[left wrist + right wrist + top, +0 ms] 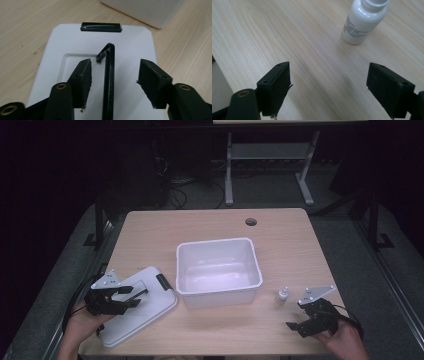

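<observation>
- Left hand-held gripper point(113, 75): jaws wide, straddling the raised black handle point(109, 75) of the white lid point(140, 50); nothing clamped yet.
- Lid: flat on the tabletop point(150, 227), under this hand-held gripper, off the box.
- White box point(218, 270): ahead, open, empty.
- Right hand-held gripper point(328, 85): jaws wide, empty.
- Small white bottle point(363, 22): upright, just ahead of it.
- Progress, judged: nothing packed or closed yet; gripping is still to come.

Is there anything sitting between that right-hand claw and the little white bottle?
Nothing visible does. In the right gripper view, only bare table lies between the open right gripper and the upright bottle, which stands ahead and a bit to one side.
</observation>
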### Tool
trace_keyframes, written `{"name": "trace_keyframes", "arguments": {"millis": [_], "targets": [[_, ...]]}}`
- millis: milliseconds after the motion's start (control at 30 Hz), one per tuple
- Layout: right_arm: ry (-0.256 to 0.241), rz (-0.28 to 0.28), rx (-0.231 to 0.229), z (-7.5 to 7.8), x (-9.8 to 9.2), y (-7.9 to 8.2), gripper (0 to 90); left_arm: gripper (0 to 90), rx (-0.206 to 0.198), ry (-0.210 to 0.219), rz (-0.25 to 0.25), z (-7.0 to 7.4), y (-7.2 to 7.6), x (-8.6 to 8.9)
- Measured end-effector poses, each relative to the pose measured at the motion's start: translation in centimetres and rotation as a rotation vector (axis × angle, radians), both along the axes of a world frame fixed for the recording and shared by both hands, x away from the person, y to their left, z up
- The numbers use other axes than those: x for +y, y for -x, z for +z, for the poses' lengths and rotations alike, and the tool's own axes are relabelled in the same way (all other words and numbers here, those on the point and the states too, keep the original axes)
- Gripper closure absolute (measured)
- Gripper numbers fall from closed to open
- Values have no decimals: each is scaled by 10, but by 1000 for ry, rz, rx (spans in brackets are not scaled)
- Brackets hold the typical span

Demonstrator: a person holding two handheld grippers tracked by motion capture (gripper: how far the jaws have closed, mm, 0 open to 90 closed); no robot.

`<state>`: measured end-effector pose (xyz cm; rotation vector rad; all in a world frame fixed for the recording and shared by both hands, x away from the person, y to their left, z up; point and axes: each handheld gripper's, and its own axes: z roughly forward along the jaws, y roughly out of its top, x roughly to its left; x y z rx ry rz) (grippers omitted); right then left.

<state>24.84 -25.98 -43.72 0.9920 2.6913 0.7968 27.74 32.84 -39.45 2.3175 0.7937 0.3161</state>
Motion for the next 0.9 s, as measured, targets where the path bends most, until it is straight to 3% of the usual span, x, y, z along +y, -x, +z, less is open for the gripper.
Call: {"name": "trace_keyframes", "arguments": {"millis": [267, 667, 900], "targets": [[53, 31, 29, 10, -1, -11, 184, 385, -18, 25, 9, -1, 3, 4], [153, 105, 59, 27, 8, -34, 226, 361, 2, 40, 30, -3, 4, 12], [206, 149, 84, 37, 13, -52, 235, 355, 4, 15, 46, -5, 6, 14]]}}
